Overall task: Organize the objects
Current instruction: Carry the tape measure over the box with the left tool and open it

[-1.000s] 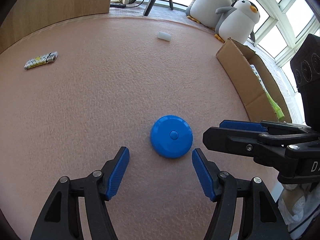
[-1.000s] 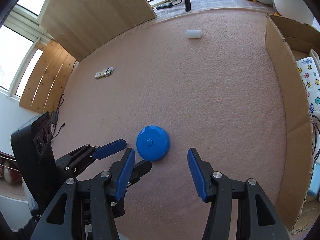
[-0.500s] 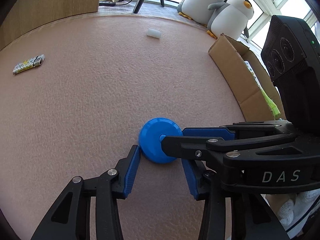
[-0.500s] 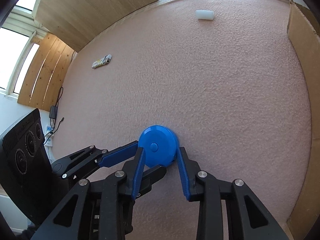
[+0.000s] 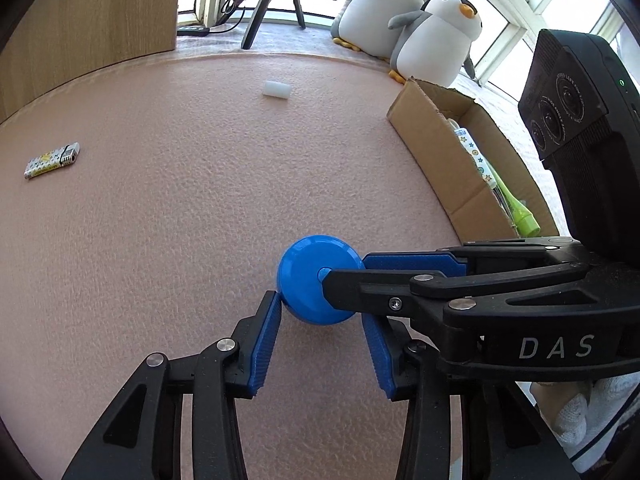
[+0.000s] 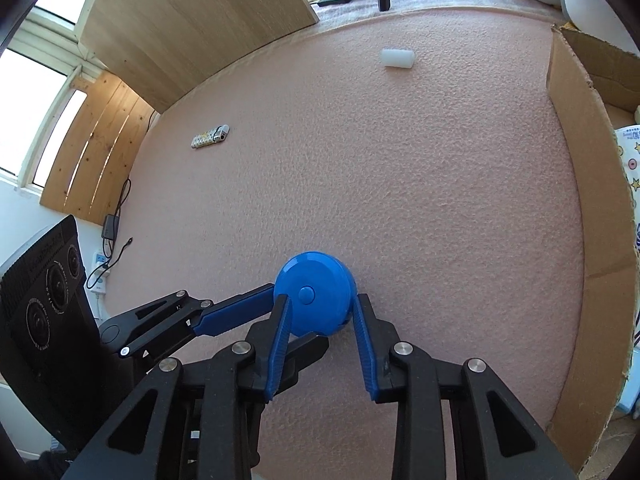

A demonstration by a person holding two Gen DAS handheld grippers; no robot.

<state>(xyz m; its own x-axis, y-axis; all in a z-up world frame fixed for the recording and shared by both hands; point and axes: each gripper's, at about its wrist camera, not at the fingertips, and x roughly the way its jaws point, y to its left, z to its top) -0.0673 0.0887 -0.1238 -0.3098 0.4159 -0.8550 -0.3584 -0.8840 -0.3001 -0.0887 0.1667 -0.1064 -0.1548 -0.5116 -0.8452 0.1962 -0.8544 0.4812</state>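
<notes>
Blue disc [image 5: 308, 280] partly behind right hand-held gripper [image 6: 320, 312]

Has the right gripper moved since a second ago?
Yes. The right gripper advanced onto the blue disc and its jaws narrowed to pinch it; the disc itself barely shifted relative to the cardboard box.

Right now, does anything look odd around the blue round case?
Yes. Both tools are on the blue round case at once: the right tool is closed on its sides, and the left tool brackets it from another angle. Nothing looks spilled or broken on the pink mat.
</notes>
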